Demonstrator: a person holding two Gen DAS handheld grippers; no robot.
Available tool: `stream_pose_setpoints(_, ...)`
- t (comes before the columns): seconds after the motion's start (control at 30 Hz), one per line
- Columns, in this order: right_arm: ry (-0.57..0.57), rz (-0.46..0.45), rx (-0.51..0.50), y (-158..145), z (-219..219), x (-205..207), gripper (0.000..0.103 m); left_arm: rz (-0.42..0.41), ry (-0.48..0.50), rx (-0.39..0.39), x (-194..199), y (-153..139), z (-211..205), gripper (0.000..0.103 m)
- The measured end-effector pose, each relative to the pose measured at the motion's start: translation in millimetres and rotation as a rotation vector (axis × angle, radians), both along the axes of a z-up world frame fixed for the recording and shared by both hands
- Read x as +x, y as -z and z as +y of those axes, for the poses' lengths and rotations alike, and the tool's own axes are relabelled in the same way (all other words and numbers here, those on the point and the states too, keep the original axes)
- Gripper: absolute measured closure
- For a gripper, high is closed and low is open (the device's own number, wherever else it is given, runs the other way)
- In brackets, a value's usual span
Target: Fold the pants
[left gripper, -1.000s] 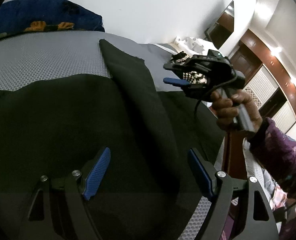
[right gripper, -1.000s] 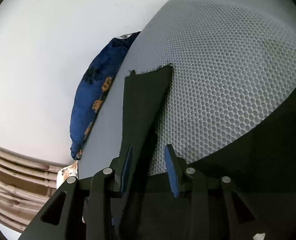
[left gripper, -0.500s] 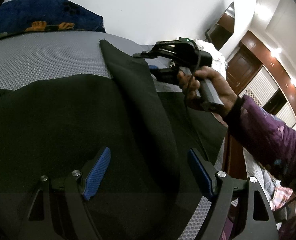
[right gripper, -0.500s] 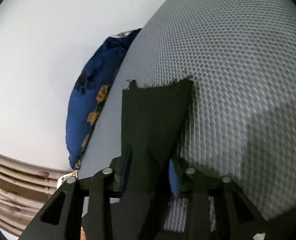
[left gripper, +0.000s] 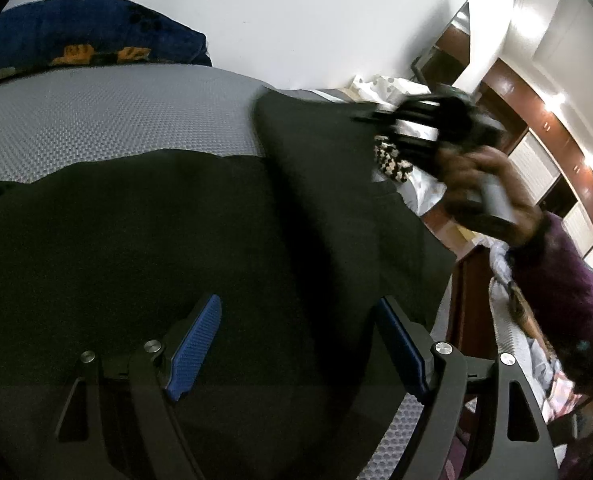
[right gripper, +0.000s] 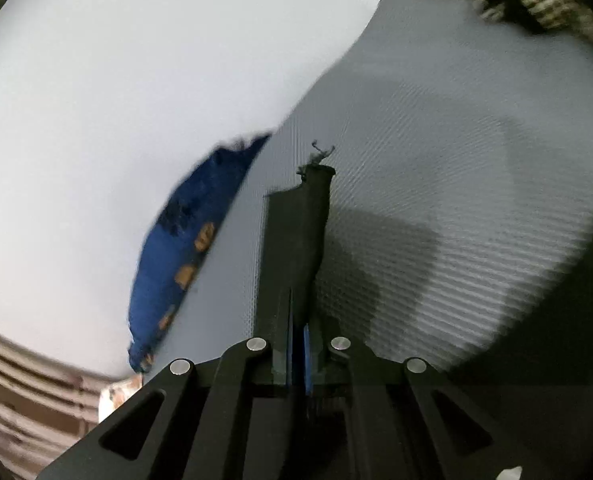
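We have the black pants (left gripper: 156, 220) spread across the grey mesh mattress (left gripper: 96, 120), and most of the cloth lies directly ahead of and under our left gripper (left gripper: 296, 344). Its blue pads stand wide apart over the dark fabric, gripping nothing that we can see; we judge it waits there to steady or take the near part once the fold comes over.

Our right gripper (right gripper: 299, 344) has its jaws pressed together on the end of one pant leg (right gripper: 300, 232), which stands up just ahead of the fingertips with a frayed thread at its tip. We pinch at the hem because that corner lets us carry the whole leg across. From the left wrist view the right hand (left gripper: 480, 196) is blurred, off to the right of and beyond our left tool.

Beyond the mattress a blue pillow (right gripper: 176, 264) lies against the white wall (right gripper: 116, 80), well clear of the cloth.
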State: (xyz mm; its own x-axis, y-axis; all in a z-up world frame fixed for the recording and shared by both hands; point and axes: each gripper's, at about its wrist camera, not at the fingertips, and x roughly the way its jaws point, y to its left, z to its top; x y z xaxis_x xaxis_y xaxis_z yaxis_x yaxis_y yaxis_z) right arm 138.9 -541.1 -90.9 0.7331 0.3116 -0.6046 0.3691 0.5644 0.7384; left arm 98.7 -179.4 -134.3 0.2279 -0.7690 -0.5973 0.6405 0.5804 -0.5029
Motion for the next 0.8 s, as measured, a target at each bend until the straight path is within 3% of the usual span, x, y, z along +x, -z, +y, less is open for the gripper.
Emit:
stream_pose_setpoints(0.2,0.145,0.055,-0.008,-10.5,-32.6,-108.2,0.098,-0.047,-0.006,0.051,-10.2,-7.5,-0.2,0.023)
stream_pose_setpoints(0.37,0.225,0.142,0.072,25.1,-46.2,-170.6,0.098,-0.055,-0.019,0.069,-19.8,-14.1,6.8,0.023)
stream_pose_setpoints(0.57,0.266,0.163,0.156,53.7,-43.8,-197.7,0.098,-0.074,-0.001,0.139,-28.4,-15.1,11.7,0.023)
stream_pose_setpoints(0.8,0.265,0.072,0.138,20.1,-43.8,-205.2,0.098,-0.137,-0.070,0.181,-24.6,-24.5,39.4,0.023)
